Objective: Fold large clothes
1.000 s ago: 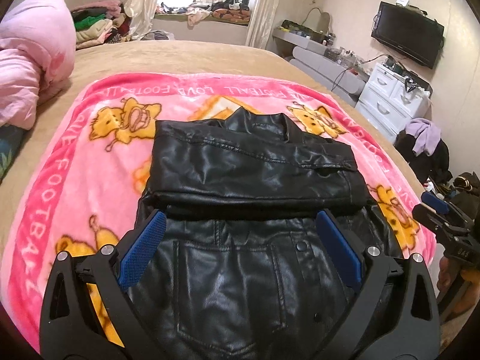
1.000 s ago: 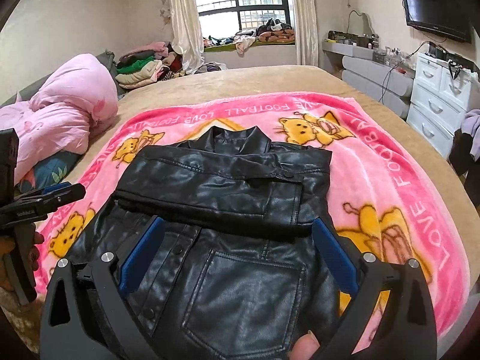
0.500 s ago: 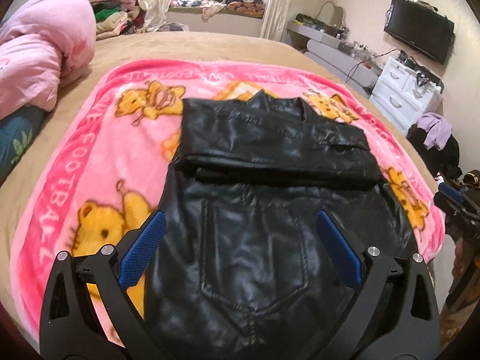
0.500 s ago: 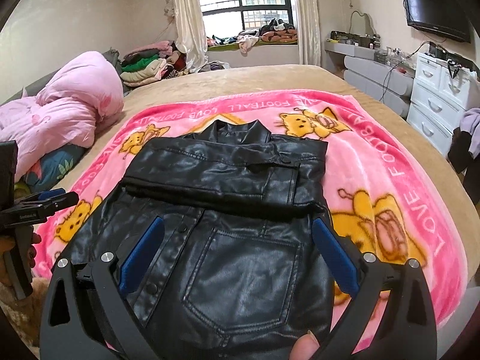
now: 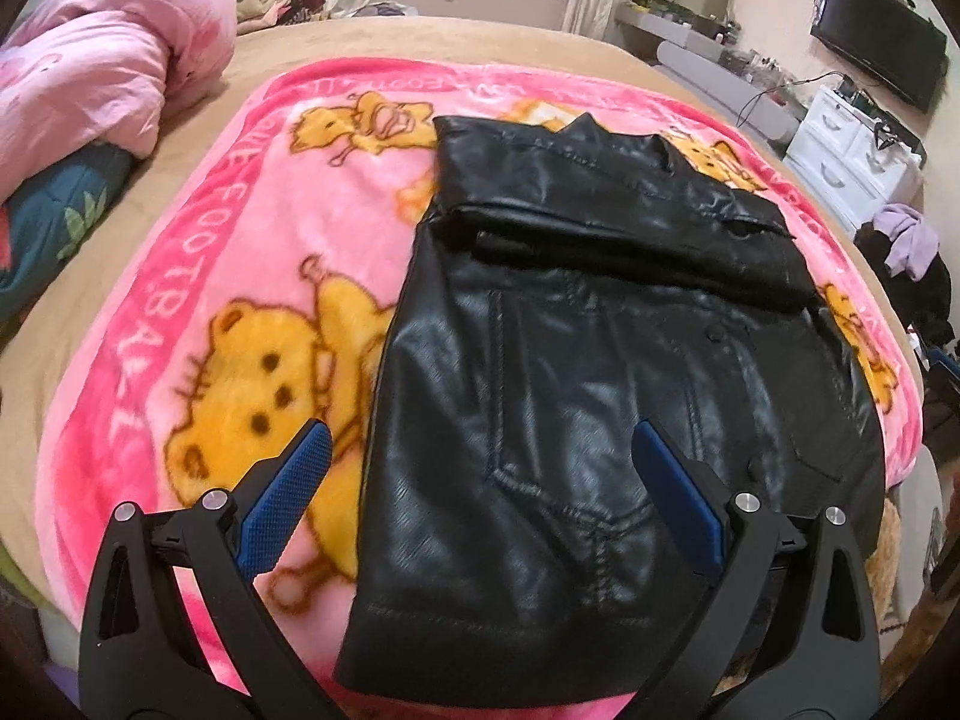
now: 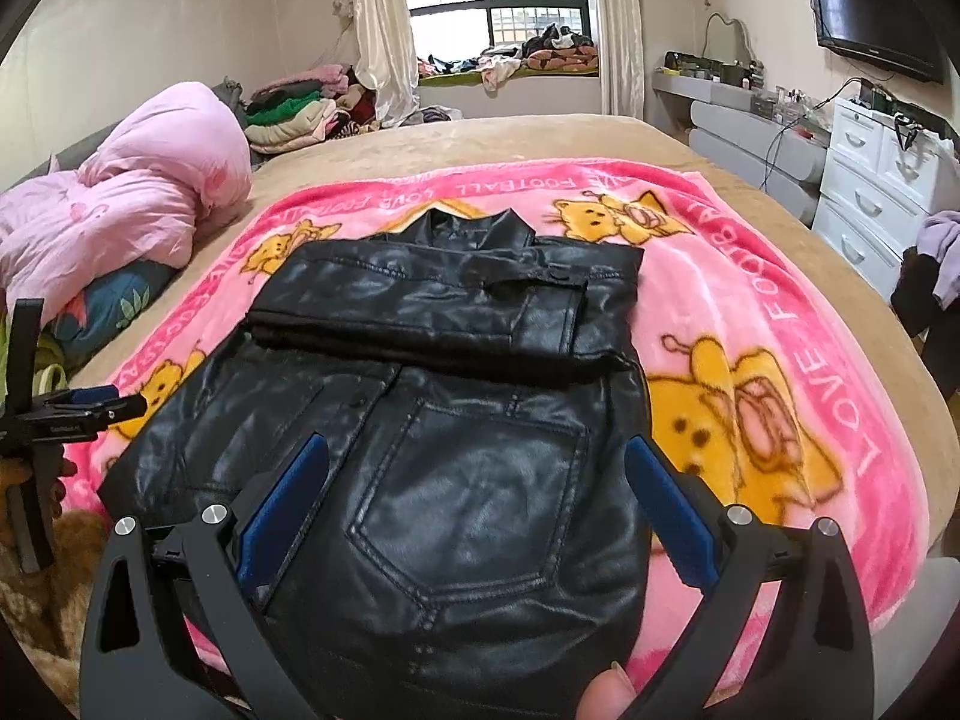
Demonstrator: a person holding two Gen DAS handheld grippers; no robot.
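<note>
Lying on blanket, jacket, fingertip right-view only

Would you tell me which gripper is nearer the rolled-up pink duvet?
Left. The left gripper is at the jacket's near-left hem, on the pink duvet's side; the right gripper is over the jacket's right half, farther away.

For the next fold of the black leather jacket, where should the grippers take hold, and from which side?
Probably the bottom hem of the black leather jacket, one near corner each, coming in from the near bed edge. Its sleeves already lie folded across the chest, and the flat hem faces both open grippers, left gripper and right gripper.
</note>
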